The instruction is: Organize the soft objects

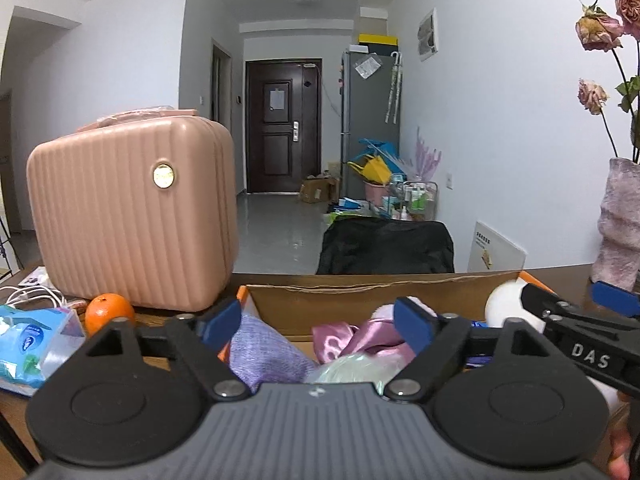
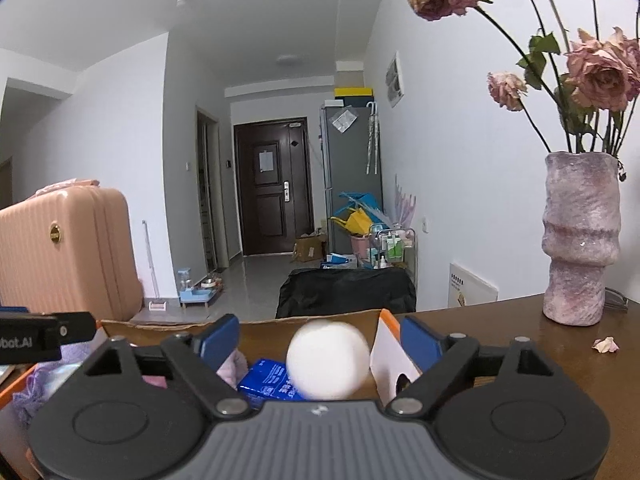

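An open cardboard box (image 1: 360, 288) on the wooden table holds a lilac knitted cloth (image 1: 260, 352), a pink satin piece (image 1: 352, 336) and a pale green soft thing (image 1: 356, 372). My left gripper (image 1: 316, 318) hangs open just above them, its blue pads apart and touching nothing. In the right wrist view the same box (image 2: 264, 330) also holds a blue packet (image 2: 272, 380). A white ball (image 2: 328, 358), slightly blurred, sits between the pads of my open right gripper (image 2: 320, 338), with a gap on both sides. From the left wrist view, the right gripper (image 1: 572, 298) is at the box's right end by the ball (image 1: 504, 308).
A pink ribbed case (image 1: 132, 208) stands left of the box, with an orange (image 1: 110, 312), a blue tissue pack (image 1: 28, 344) and white cables (image 1: 32, 296) in front of it. A pink vase of dried roses (image 2: 580, 240) and a fallen petal (image 2: 606, 345) are on the right.
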The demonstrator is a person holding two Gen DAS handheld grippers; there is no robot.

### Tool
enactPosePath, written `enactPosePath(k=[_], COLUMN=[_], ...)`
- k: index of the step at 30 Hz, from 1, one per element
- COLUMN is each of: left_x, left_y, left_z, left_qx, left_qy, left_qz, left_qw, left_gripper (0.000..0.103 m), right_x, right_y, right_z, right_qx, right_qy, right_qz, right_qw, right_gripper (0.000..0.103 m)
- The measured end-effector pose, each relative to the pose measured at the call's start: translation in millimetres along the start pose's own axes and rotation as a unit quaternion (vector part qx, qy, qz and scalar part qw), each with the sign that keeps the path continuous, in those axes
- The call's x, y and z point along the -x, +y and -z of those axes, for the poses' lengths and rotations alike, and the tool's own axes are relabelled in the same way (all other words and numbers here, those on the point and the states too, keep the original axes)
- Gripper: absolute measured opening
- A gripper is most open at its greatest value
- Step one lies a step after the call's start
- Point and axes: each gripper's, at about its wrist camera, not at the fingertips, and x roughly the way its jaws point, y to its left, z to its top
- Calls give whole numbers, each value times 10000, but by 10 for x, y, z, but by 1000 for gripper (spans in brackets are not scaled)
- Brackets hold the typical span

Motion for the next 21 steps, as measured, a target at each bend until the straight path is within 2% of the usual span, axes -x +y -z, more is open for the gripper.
enactPosePath(k=[1,3,7,21], left_x=[2,6,3,30], left_y=[6,19,45,82], left_z=[-1,-2,-10,-4], left_qx=[18,49,99,138], left_qy=[-10,-44,-32,-44], left_qz=[-45,-160,-175,-170], left_qw=[10000,9998,9998,9997], left_gripper=[97,103,103,103], right_x=[2,-5,11,40], right_y=[-8,-27,-57,-62], right_z=[-2,-4,7,7], right_qx=[-17,-57,-128,-129], right_qy=[-5,2,-111,-134], right_qz=[10,57,160,118], right_qw=[10000,10000,9997,9998], right_gripper=[93,103,103,103])
